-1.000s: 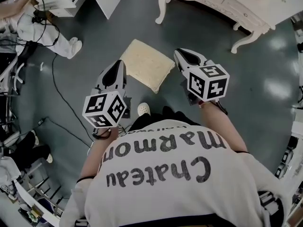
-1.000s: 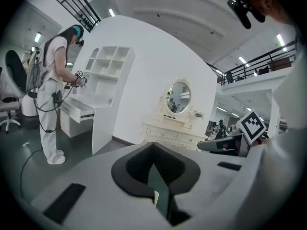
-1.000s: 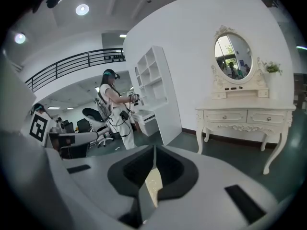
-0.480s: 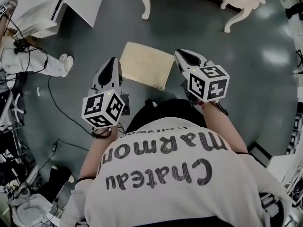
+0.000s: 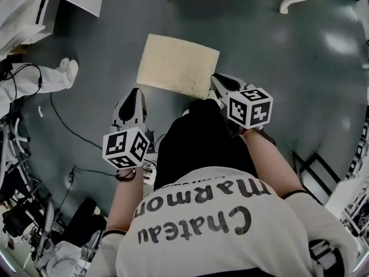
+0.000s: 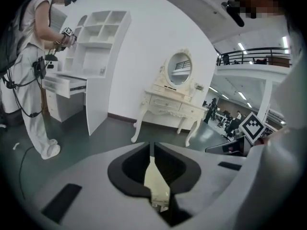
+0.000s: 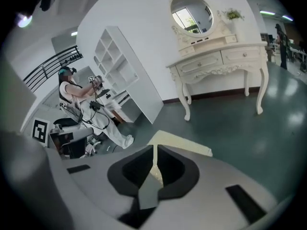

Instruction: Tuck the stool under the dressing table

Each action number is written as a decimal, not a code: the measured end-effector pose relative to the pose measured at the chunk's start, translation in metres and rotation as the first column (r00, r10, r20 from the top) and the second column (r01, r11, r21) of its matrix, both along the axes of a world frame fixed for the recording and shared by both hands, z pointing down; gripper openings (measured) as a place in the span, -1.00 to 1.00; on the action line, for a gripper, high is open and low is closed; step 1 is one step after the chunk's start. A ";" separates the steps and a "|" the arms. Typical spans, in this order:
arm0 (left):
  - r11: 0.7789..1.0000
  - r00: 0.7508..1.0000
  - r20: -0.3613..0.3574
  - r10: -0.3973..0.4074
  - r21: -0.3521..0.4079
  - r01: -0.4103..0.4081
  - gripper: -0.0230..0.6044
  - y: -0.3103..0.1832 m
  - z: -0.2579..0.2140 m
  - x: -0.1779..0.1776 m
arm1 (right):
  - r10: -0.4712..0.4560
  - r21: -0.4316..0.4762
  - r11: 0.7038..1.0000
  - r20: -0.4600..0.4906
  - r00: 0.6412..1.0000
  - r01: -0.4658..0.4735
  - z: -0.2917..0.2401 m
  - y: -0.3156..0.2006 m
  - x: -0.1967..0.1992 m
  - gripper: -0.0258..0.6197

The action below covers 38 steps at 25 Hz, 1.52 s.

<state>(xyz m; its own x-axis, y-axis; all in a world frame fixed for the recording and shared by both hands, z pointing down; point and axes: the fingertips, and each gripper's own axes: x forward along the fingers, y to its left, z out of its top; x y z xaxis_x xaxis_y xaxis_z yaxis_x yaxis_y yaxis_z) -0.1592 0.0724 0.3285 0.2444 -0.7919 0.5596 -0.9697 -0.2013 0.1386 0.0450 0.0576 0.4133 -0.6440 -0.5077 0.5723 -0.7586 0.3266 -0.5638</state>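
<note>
The stool (image 5: 177, 65), a square cream cushion seen from above, stands on the dark floor (image 5: 277, 85). It is well apart from the dressing table (image 7: 216, 61), whose curved white legs show only at the top edge of the head view. The left gripper (image 5: 135, 92) hangs low over the floor, near the stool's near left corner but apart from it, its jaws pressed together on nothing. The right gripper (image 5: 217, 81) is just beside the stool's near right corner, jaws likewise together and empty. Whether it touches the cushion cannot be told. A person (image 6: 33, 80) stands at a white shelf unit (image 6: 103, 51) left of the table.
</note>
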 end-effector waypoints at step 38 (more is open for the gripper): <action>0.603 0.959 -0.021 0.283 -0.774 -0.195 -0.17 -0.097 0.335 -0.103 | 0.304 -0.639 0.738 0.030 0.952 -0.215 0.303 0.039 -0.035 0.25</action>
